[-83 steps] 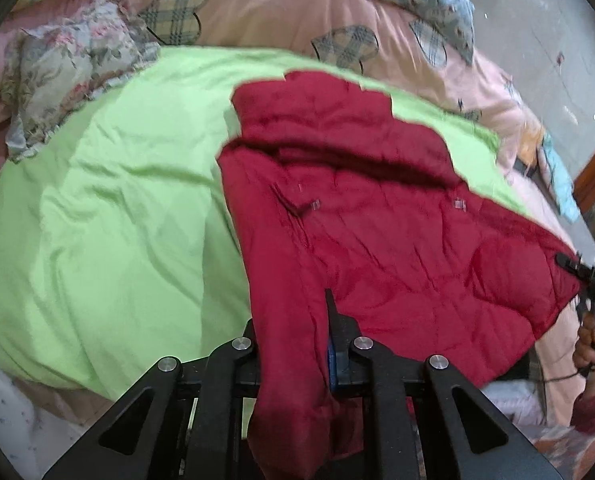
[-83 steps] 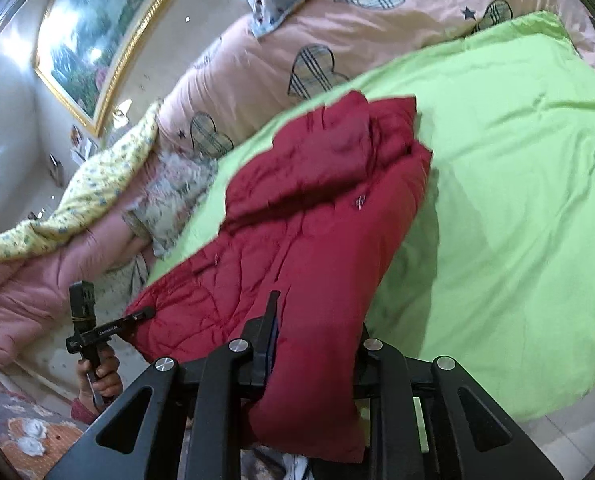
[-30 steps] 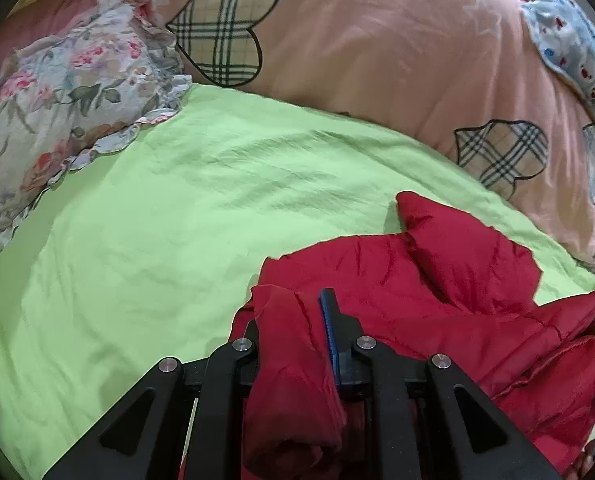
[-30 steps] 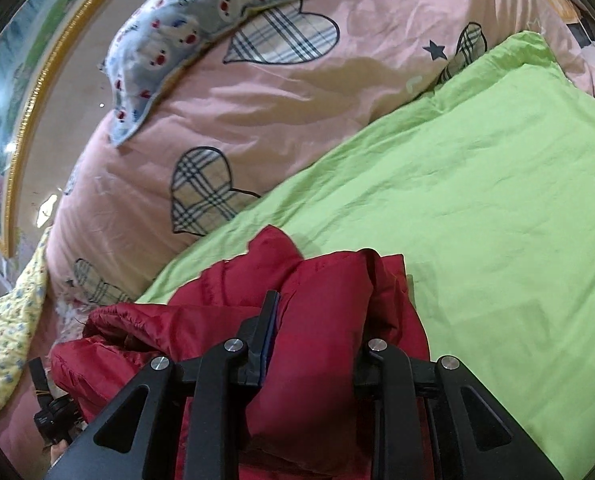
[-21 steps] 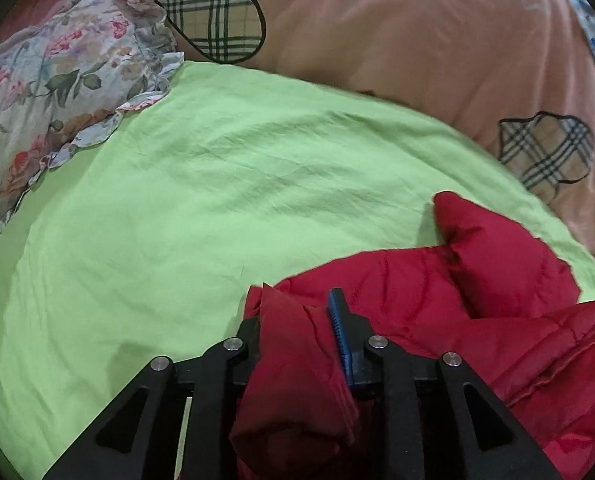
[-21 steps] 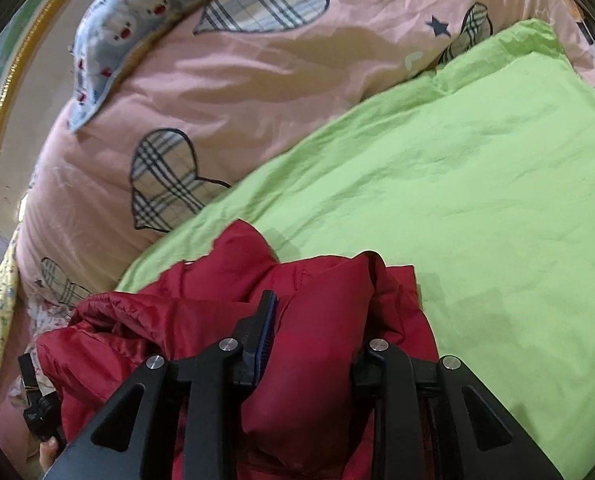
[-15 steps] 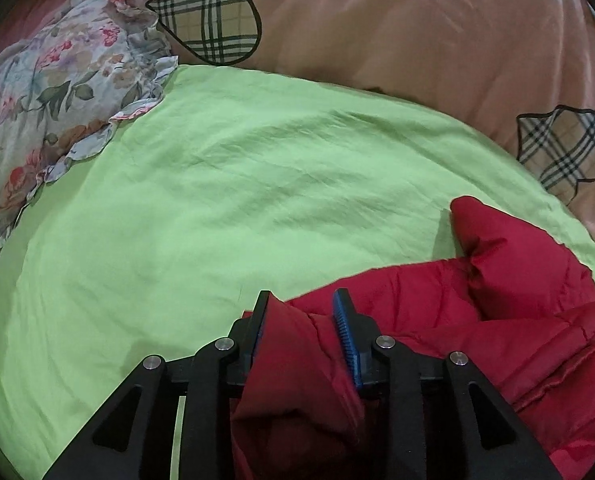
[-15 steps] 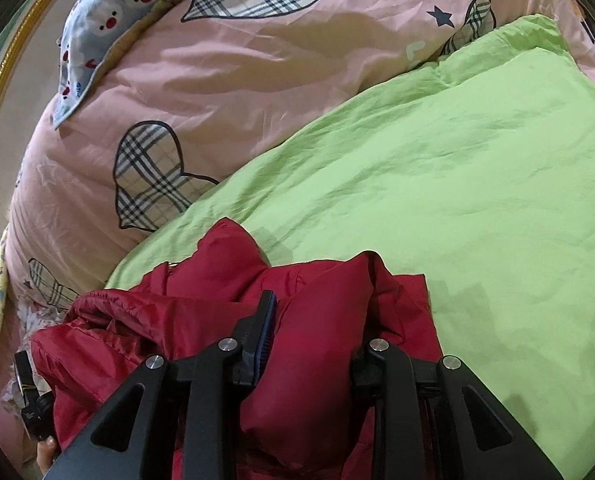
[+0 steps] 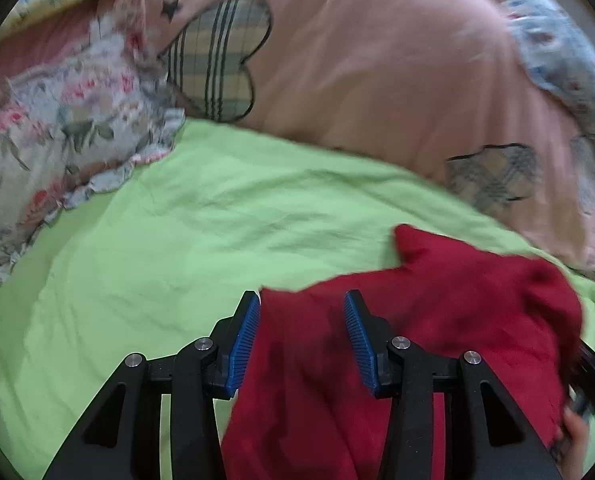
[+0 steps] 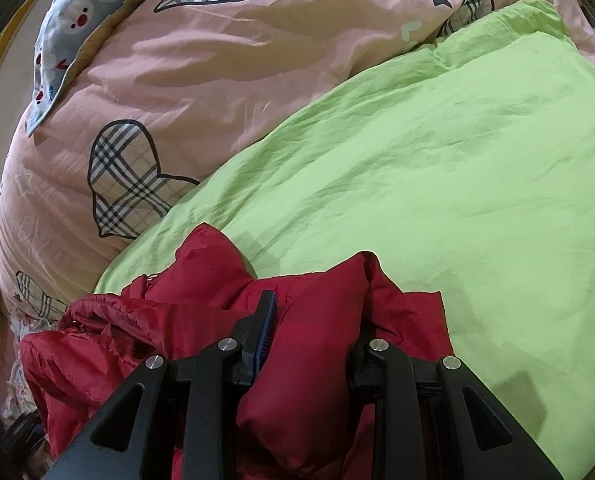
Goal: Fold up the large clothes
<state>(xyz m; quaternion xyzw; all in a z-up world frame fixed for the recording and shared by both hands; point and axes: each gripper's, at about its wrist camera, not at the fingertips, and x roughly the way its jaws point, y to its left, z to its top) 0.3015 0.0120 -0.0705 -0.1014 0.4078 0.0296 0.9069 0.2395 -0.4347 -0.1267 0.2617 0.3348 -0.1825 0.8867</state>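
Jacket [image 10: 305, 360] on the green sheet [image 10: 437, 168] looks puffy, light and slick, so I keep my right gripper [image 10: 313, 320] clamped on a thick fold while my left gripper [image 9: 299, 336] opens, cloth loose between.

Two hand-held grippers, both built of matte black plastic. The left gripper [image 9: 301, 338] has two angular fingers faced with ribbed blue pads [image 9: 244, 339], and four round silver screw heads [image 9: 203, 343] sit in a row behind those pads. Triangular cut-outs lighten each outer black arm below the screws. The right gripper [image 10: 315, 340] has the same black frame and four silver screws (only a sliver of one blue pad [image 10: 266, 330] shows).
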